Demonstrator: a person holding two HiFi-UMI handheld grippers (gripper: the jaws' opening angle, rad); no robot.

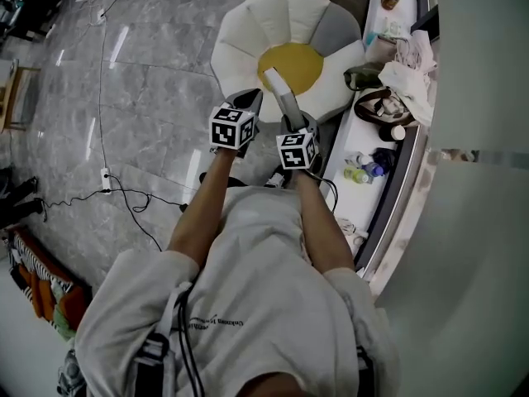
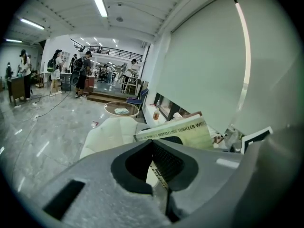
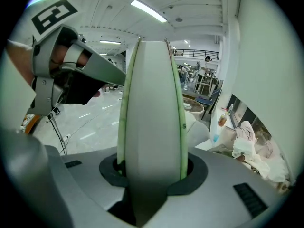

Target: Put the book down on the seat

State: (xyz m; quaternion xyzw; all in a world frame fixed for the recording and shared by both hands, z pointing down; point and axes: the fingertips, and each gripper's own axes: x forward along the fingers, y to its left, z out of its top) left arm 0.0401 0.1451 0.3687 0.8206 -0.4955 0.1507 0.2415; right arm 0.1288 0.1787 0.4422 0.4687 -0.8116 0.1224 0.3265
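Above the seat [image 1: 248, 31], the book [image 1: 278, 89] is clamped on edge by the right gripper [image 1: 291, 121]. The left gripper [image 1: 250, 99] is closed on nothing over the seat's near edge.

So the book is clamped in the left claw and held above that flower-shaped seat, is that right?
Not quite. The book is clamped in the right claw, not the left; the right gripper view shows its jaws closed on it. It is held above the flower-shaped seat, as you say.
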